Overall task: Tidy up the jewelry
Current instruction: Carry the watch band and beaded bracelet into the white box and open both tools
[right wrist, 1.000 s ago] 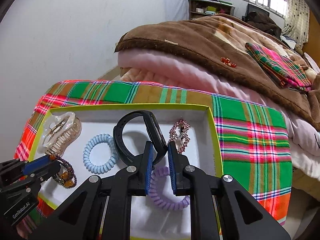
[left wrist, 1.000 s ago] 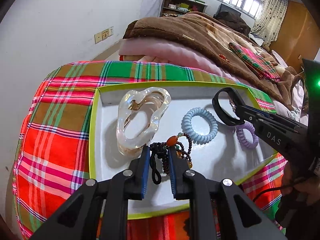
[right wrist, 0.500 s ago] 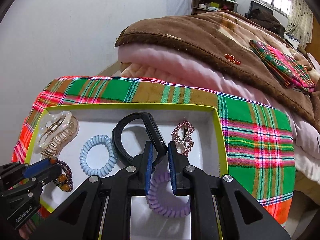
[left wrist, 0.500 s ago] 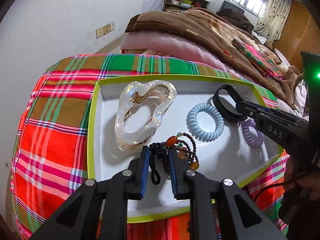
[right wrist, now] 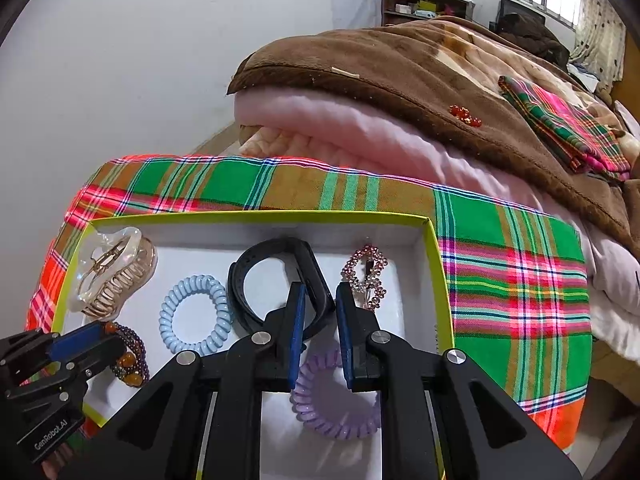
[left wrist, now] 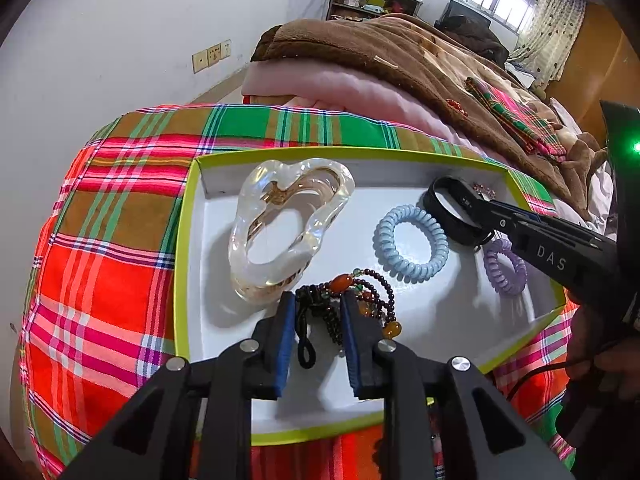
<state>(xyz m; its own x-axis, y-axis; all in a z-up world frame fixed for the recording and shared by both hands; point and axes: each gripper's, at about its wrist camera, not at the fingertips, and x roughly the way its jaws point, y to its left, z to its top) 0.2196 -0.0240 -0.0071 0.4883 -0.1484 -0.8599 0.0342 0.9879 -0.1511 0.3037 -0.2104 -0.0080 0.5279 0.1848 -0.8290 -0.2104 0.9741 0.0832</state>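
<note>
A white tray with a lime rim (left wrist: 180, 280) (right wrist: 436, 280) lies on a plaid cloth. Inside it are a clear claw clip (left wrist: 260, 276) (right wrist: 112, 276), a blue spiral tie (left wrist: 412, 272) (right wrist: 168, 320), a purple spiral tie (left wrist: 504, 284) (right wrist: 332, 420) and a pink rhinestone clip (right wrist: 368, 272). My left gripper (left wrist: 318, 296) (right wrist: 108, 344) is low over the tray's near left part. Its jaws are opening, and the dark bead bracelet (left wrist: 372, 280) (right wrist: 128, 360) lies loose between them. My right gripper (right wrist: 320, 288) (left wrist: 476, 204) is shut on a black wristband (right wrist: 248, 268) (left wrist: 436, 204), which stands tilted at the tray's middle.
The plaid cloth (right wrist: 520, 280) covers the surface around the tray. Behind it a brown blanket (right wrist: 400, 76) lies over pink bedding, with a folded plaid cloth (right wrist: 568, 128) and a small red ornament (right wrist: 464, 114) on top. A white wall rises at the left.
The left jaws have parted and no longer pinch the bead bracelet, which has sagged onto the tray floor. The right gripper still holds the black wristband in about the same place.
</note>
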